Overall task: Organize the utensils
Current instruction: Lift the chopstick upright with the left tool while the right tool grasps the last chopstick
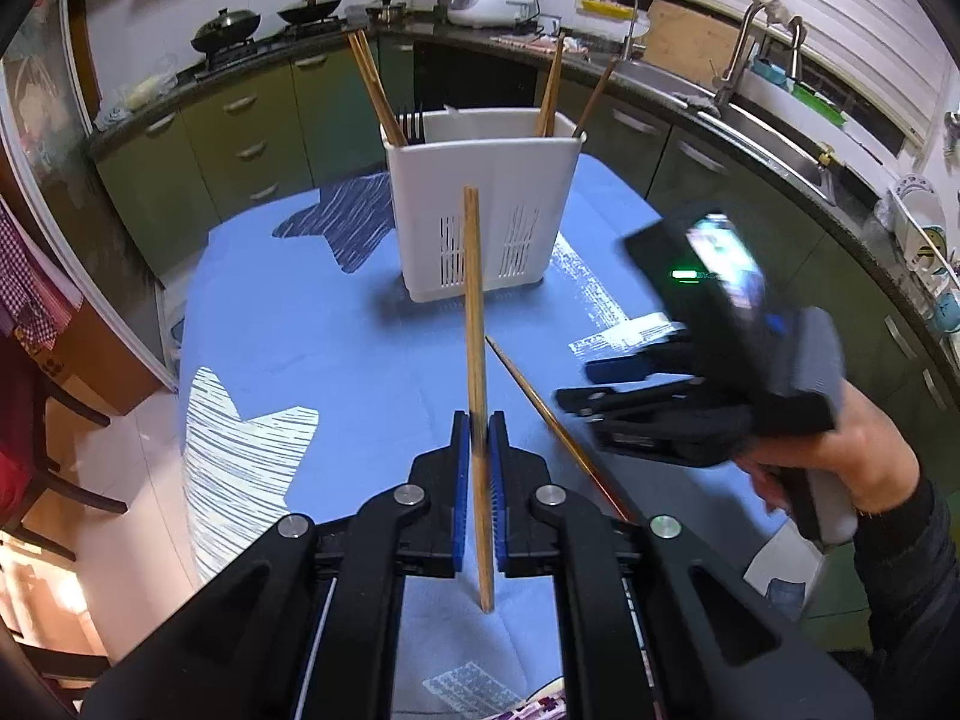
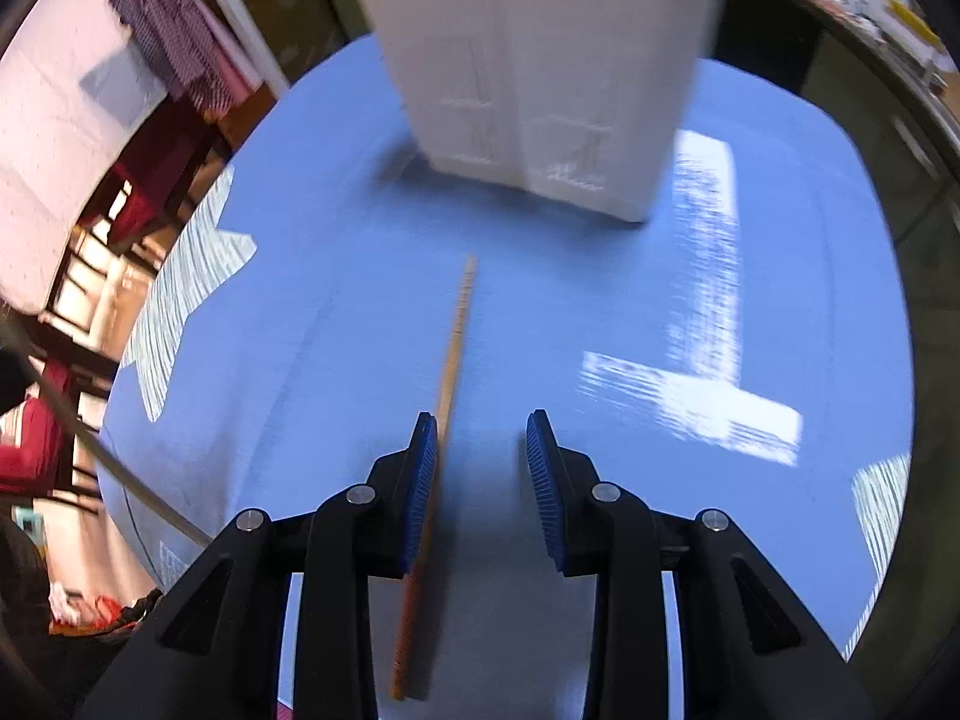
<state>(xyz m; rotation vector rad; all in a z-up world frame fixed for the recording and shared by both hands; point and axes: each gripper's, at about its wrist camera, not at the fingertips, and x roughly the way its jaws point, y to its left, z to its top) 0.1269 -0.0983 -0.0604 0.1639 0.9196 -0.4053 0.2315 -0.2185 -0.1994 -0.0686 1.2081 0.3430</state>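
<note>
Left wrist view: the left gripper [image 1: 478,438] has its jaws pinching one wooden chopstick [image 1: 476,324] near its lower third; the stick stands nearly upright in the picture, long axis running from below the blue pads [image 1: 461,480] up toward the white utensil holder [image 1: 480,204], its upper end overlapping the holder's slotted front wall. The holder stands on the blue-clothed tabletop [image 1: 336,348], directly ahead, with nothing between it and the held stick. Rising from the holder: two chopsticks at its left corner [image 1: 375,90], leaning left; two sticks at the right [image 1: 552,96], leaning slightly outward; dark fork tines [image 1: 415,125] just behind the left pair. One further chopstick lies flat on the tabletop [image 1: 540,402], running diagonally from centre toward the lower right. To its right the right gripper [image 1: 600,384], blurred, is carried by a hand [image 1: 840,450] in a dark sleeve, just above the cloth. Behind: green cabinets, two woks on a stove, a rice cooker, a sink with taps. Right wrist view, heavily blurred: the right gripper [image 2: 483,450] has its jaws spread with a clear gap. One lying chopstick [image 2: 451,360] stretches lengthwise away from the camera, far tip pointing at the holder [image 2: 540,60]; it passes along the inner face of the left-hand pad [image 2: 420,480], the other pad well clear of it. Whether the near pad touches it cannot be told. The holder fills the upper centre, on the tabletop [image 2: 600,300].
</note>
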